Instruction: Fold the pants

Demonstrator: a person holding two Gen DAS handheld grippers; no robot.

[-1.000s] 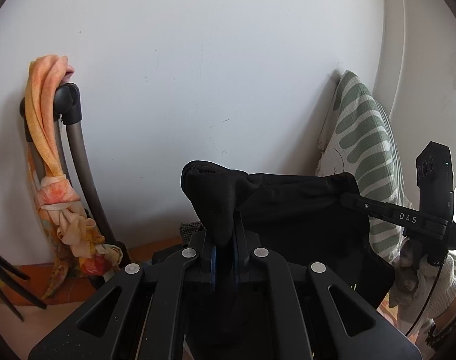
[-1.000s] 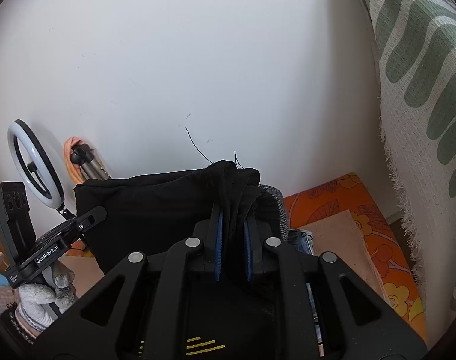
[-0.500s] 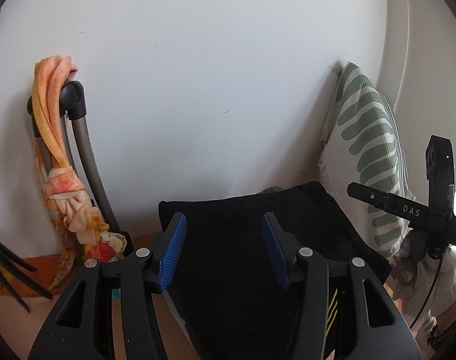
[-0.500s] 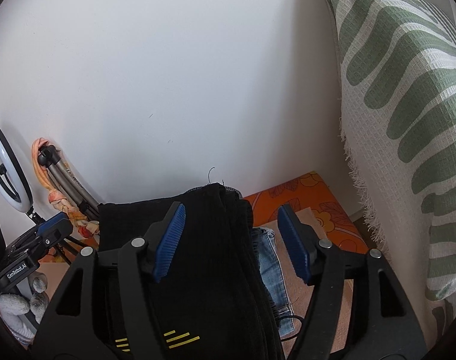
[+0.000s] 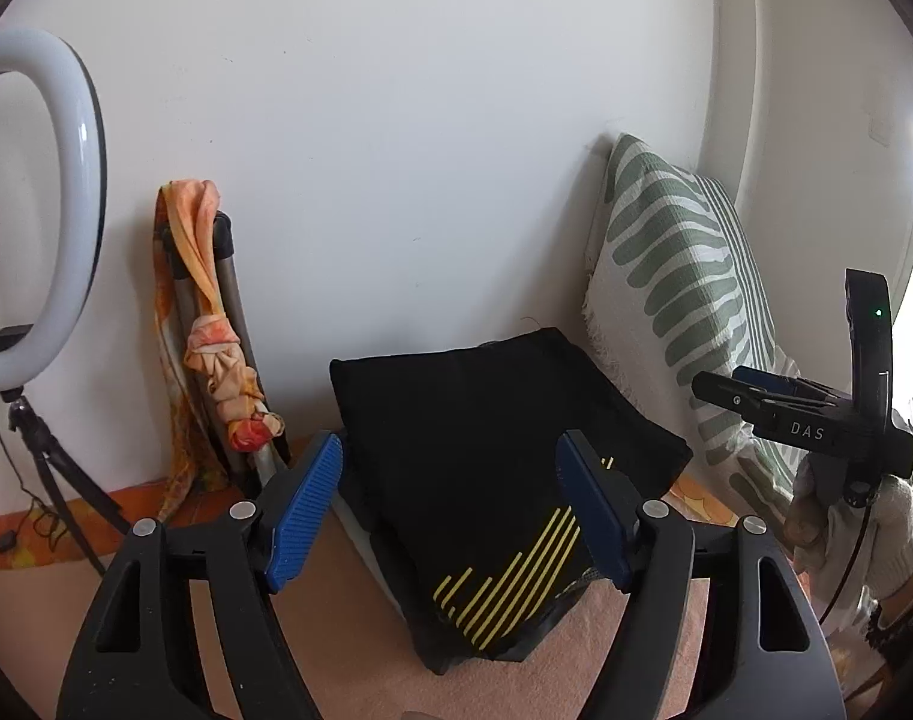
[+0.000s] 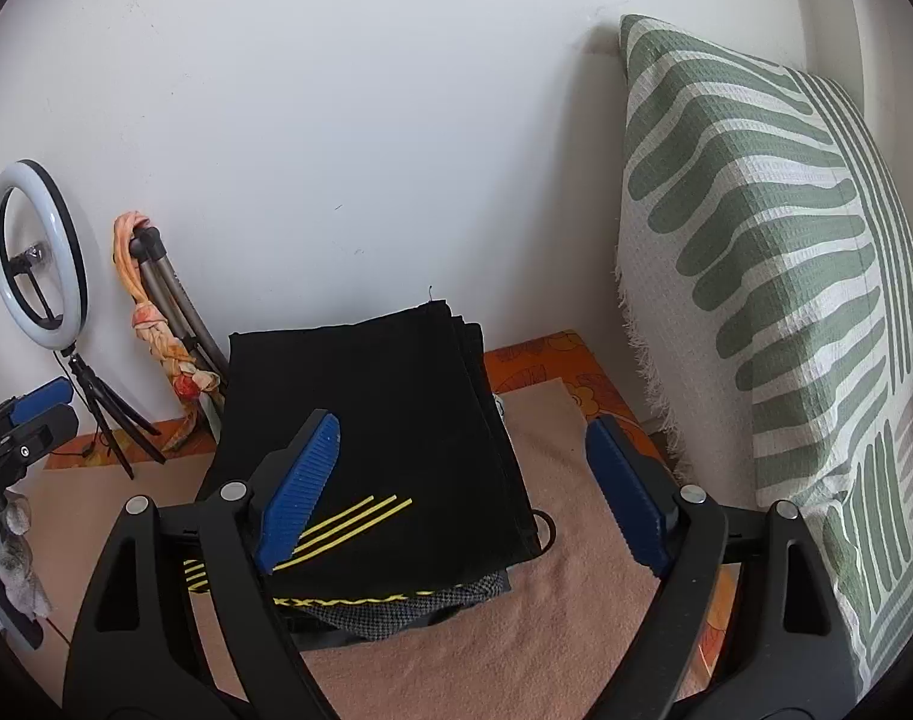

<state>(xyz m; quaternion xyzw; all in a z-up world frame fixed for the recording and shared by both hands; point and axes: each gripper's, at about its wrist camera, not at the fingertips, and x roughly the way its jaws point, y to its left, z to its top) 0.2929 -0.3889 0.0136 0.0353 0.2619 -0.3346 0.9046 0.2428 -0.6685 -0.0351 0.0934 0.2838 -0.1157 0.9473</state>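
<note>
The black pants [image 5: 492, 450] with thin yellow stripes lie folded in a neat pile on the pink blanket [image 6: 516, 648], near the white wall. The left gripper [image 5: 450, 516] is spread wide and holds nothing. The right gripper [image 6: 462, 492] is spread wide too, and it is bare. A green striped pillow [image 6: 774, 300] leans just beside the pile. A ring light [image 6: 36, 258] stands off to the left.

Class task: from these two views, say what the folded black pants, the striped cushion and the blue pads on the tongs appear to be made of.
Folded black pants: matte, soft fabric, probably a sports knit; layered edges and printed yellow stripes show.
Striped cushion: coarse woven cloth, likely cotton; a waffle texture and fringed edge are visible.
Blue pads: ribbed, dull surface, apparently rubber or soft plastic.
</note>
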